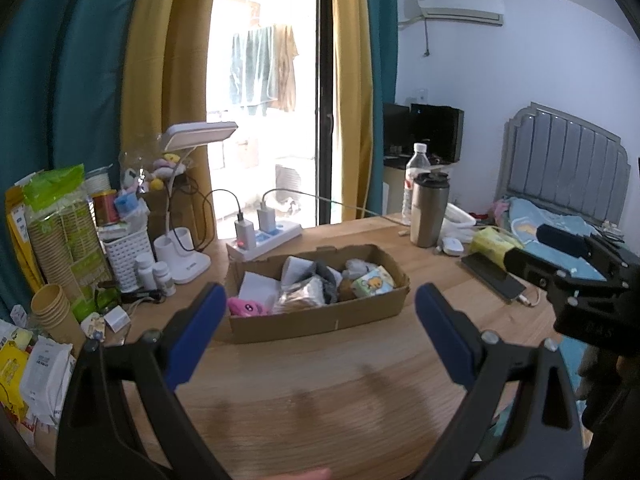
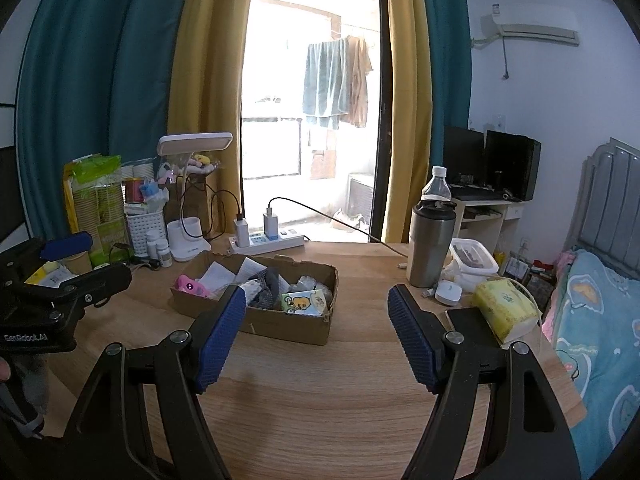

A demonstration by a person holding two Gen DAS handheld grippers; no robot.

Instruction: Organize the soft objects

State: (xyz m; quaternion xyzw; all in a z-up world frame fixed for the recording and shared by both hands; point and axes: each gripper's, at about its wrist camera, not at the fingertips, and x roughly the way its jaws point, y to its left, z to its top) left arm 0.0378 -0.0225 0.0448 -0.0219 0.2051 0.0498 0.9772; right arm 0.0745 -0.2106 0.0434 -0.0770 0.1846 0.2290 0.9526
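Brimming cardboard box [image 1: 320, 322], soft clutter.

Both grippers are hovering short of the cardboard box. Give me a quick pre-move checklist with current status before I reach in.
1. Left gripper open and empty: ok.
2. Right gripper open and empty: ok.
3. Cardboard box open-topped, bare table in front of it: ok.
4. Pink plush toy exposed at the box's near-left corner: ok.
5. Grippers apart from each other: ok.
6. Whether the box's items are tangled underneath: cannot tell.
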